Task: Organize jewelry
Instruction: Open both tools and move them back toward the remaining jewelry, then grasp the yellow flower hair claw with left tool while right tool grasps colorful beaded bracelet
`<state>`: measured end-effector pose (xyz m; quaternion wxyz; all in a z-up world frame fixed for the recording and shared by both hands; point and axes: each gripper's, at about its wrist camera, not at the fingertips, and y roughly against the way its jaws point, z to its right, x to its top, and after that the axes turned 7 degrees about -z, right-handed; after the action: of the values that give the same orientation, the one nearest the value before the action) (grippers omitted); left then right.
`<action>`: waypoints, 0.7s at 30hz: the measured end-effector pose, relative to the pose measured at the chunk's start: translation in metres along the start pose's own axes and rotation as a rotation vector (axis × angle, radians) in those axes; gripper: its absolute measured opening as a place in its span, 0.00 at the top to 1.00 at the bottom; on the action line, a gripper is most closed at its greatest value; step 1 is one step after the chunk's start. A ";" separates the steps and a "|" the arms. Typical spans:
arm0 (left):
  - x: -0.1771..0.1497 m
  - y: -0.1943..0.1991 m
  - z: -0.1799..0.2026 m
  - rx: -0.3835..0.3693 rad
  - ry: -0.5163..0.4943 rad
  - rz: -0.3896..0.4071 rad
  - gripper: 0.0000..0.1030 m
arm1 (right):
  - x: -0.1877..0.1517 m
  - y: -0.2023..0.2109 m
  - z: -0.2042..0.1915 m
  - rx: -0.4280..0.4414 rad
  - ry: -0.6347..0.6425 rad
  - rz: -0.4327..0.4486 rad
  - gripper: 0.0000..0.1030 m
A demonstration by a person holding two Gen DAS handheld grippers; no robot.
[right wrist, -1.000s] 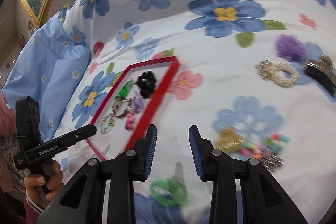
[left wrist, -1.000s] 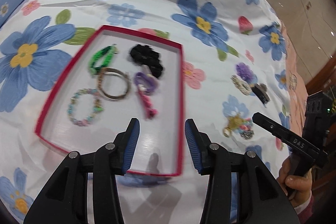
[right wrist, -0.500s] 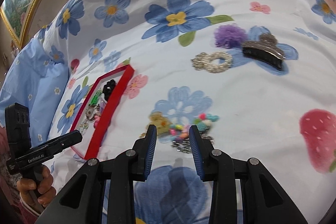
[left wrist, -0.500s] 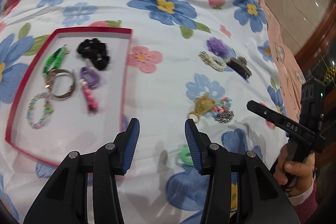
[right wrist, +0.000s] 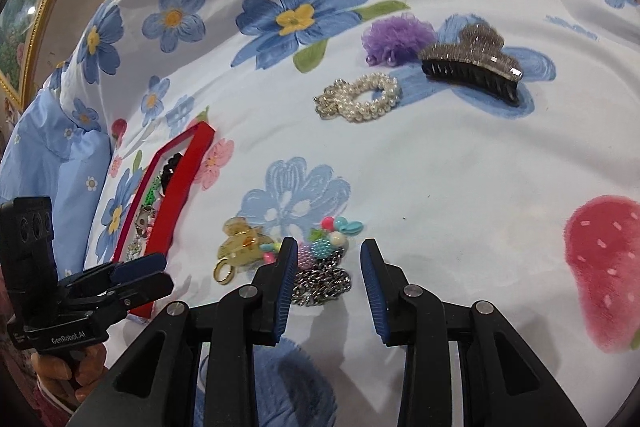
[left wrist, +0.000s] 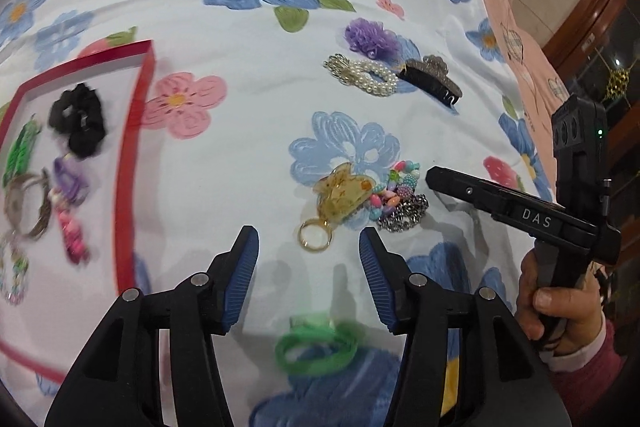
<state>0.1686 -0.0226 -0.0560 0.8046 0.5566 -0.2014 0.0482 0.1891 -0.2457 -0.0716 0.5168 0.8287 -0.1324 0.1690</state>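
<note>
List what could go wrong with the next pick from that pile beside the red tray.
1. The yellow clip, beads and chain lie touching in one heap, so the right tongs, open right over it, may lift several pieces or drag them.
2. The left tongs have just opened nearby, empty; both could crowd the same heap.
3. The green band lies loose under the left tongs and may get snagged.

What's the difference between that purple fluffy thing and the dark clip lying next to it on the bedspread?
The purple fluffy thing is a soft, round puff of gauzy fabric; the dark clip is hard and long. The puff is plain purple, while the clip has a black toothed base and a glittery top. The puff has no visible teeth; the clip shows a row of them. Both lie loose on the flowered bedspread, outside the red tray.
</note>
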 end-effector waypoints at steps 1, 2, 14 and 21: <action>0.003 -0.005 0.001 -0.001 -0.007 -0.009 0.50 | 0.001 -0.004 0.001 0.003 -0.003 -0.007 0.64; 0.005 -0.008 0.002 -0.001 -0.014 -0.015 0.50 | 0.003 -0.008 0.002 -0.001 -0.004 -0.017 0.64; 0.029 -0.045 0.023 -0.002 -0.091 -0.037 0.46 | 0.014 -0.027 0.011 0.018 -0.010 -0.027 0.95; 0.031 -0.054 0.025 -0.014 -0.098 -0.031 0.57 | 0.019 -0.011 0.013 -0.021 0.008 0.023 1.00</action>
<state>0.2066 -0.0705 -0.0835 0.7983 0.5556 -0.2324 0.0067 0.2122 -0.2538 -0.0783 0.5240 0.8211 -0.1415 0.1766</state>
